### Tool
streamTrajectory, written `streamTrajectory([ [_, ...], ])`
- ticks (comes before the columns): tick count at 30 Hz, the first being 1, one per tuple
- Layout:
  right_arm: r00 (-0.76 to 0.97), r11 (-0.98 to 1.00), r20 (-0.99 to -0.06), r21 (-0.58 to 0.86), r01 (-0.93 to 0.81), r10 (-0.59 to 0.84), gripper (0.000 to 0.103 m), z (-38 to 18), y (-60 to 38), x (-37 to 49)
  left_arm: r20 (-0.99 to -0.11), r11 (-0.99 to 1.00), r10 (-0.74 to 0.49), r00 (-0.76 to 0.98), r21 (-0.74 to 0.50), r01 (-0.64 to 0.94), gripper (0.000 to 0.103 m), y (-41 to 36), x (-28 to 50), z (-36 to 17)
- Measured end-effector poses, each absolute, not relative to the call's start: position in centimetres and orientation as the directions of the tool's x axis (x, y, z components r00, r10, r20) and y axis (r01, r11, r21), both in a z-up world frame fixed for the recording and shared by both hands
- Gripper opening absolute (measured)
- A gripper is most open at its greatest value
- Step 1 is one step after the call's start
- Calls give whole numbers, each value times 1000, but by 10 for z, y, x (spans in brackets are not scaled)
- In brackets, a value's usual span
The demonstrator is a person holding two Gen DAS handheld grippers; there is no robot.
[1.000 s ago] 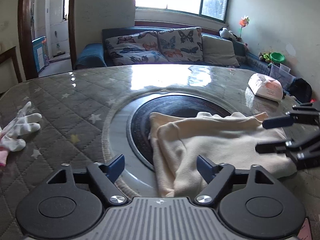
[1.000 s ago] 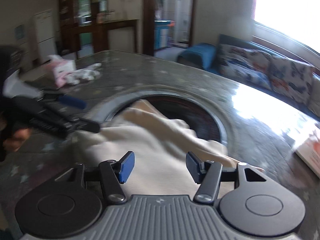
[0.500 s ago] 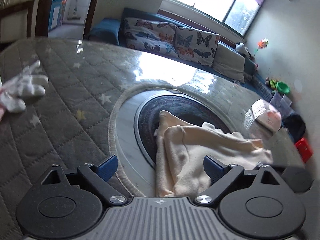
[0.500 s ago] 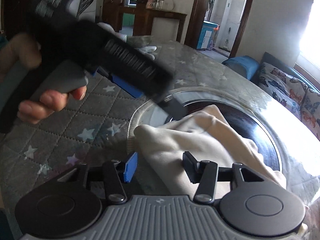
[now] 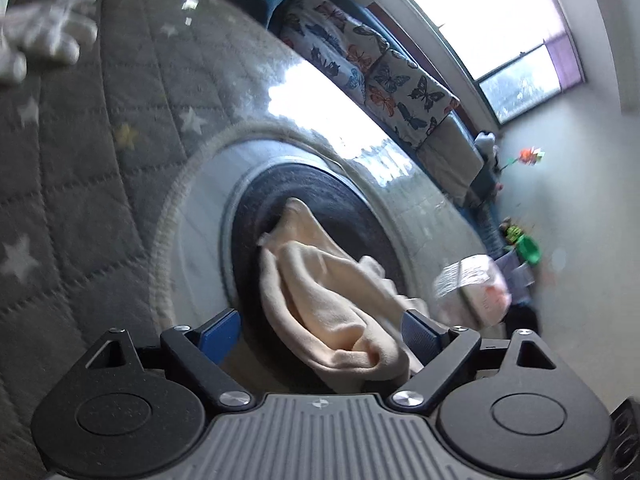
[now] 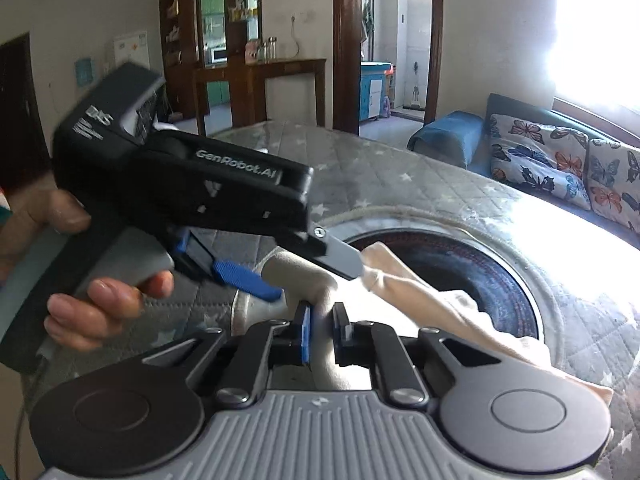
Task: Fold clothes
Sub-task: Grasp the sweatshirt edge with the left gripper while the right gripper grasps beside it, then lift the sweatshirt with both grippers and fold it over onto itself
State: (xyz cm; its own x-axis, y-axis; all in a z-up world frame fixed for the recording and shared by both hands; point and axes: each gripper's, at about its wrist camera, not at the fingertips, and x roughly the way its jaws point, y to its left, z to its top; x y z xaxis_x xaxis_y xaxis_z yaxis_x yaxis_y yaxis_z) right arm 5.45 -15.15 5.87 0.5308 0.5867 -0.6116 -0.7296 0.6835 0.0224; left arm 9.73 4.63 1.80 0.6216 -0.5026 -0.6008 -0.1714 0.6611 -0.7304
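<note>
The cream garment lies bunched on the round table, partly over the dark circular inset at the table's middle and partly over the pale ring around it. In the right wrist view the same cloth stretches from the near edge toward the inset, drawn into a taut ridge.

Right gripper: its jaws have just been closing and now stand nearly together, with a fold of the cream garment pinched between the blue pad and the black one. The grip is firm on the cloth.

Left gripper: its jaws stand wide, having just narrowed a little. The rolled edge of the garment lies between the two blue pads, and neither pad visibly presses on it. Seen from the right wrist camera, this gripper reaches in from the left, one finger lying against the top of the cloth ridge and the blue-padded finger below it. A person's hand holds its grey handle.

Also on the quilted star-pattern table cover: a white glove at the far left, blurred, and a wrapped tissue pack near the right edge. A sofa with butterfly-print cushions stands beyond the table under a bright window.
</note>
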Motion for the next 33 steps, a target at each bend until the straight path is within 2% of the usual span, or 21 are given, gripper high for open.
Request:
streamTrajectory([
  [2, 527, 683, -603, 40, -729, 598, 9, 62, -156, 54, -576, 624, -536, 618, -763, -170, 79, 41, 101, 15],
  [4, 520, 678, -602, 49, -733, 606, 9, 61, -159, 52, -563, 599, -552, 615, -781, -177, 67, 37, 106, 12],
  [6, 513, 674, -601, 59, -737, 613, 9, 59, -161, 50, -558, 583, -559, 614, -791, -187, 45, 34, 110, 9],
  [9, 506, 671, -601, 68, -739, 619, 9, 56, -164, 47, -564, 579, -553, 613, -789, -204, 29, 35, 111, 5],
  [11, 498, 673, -606, 86, -735, 621, 10, 54, -167, 48, -572, 588, -543, 614, -782, -208, 23, 35, 111, 3],
  [15, 497, 698, -598, 154, -699, 629, 23, 55, -186, 50, -584, 602, -529, 615, -769, -212, 21, 37, 110, -1],
  [20, 584, 796, -612, 129, -591, 533, 25, 53, -236, 60, -602, 641, -509, 615, -742, -197, 21, 36, 108, -2],
  [23, 650, 877, -627, 116, -467, 429, 37, 47, -274, 75, -623, 690, -480, 618, -703, -173, 21, 31, 108, -1],
  [25, 677, 915, -636, 128, -382, 371, 38, 38, -299, 88, -636, 713, -469, 613, -682, -161, 21, 27, 108, -1],
  [28, 697, 943, -641, 151, -296, 322, 40, 27, -327, 104, -646, 742, -458, 610, -656, -138, 21, 24, 109, 0],
  [30, 706, 950, -637, 178, -259, 311, 49, 21, -336, 113, -651, 757, -454, 609, -642, -122, 21, 22, 110, 1],
  [33, 707, 948, -631, 218, -234, 320, 49, 13, -341, 122, -659, 773, -447, 605, -625, -110, 22, 19, 110, 3],
])
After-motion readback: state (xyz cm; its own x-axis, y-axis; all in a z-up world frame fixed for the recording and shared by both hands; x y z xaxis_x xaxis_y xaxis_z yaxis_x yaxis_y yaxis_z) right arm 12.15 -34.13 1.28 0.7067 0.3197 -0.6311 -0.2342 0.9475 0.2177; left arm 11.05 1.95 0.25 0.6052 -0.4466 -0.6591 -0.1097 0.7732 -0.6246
